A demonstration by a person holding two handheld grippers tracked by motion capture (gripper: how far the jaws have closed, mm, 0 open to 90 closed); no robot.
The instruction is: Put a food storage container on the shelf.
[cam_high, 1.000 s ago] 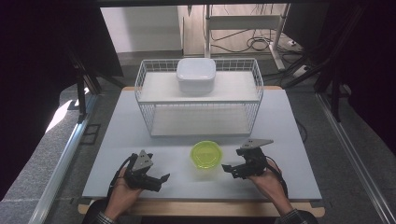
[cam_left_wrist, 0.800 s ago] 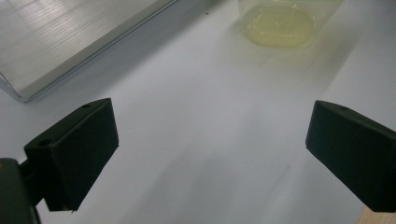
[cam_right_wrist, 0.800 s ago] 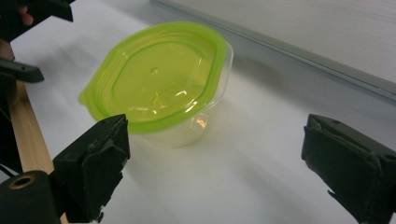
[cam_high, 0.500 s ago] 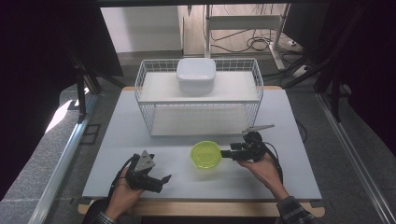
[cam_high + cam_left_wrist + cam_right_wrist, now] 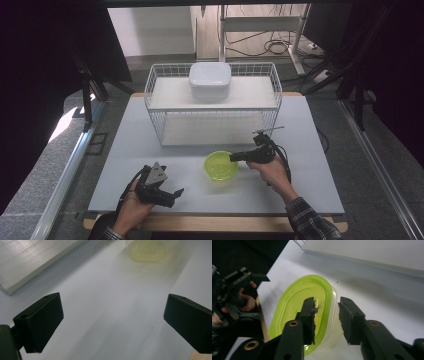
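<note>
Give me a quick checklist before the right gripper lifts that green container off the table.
1. Rim between the jaws: ok. The right gripper has one jaw inside the green container and one outside its wall.
2. Pads pressing on the rim: cannot tell. The jaws have just been closing, yet a gap still shows beside the wall.
3. Container contents: ok, it looks empty.
4. Left gripper out of the way: ok, open and apart from the container, over the bare table.
5. Space around the container: ok. The wire rack with the white box stands behind it, not touching.
</note>
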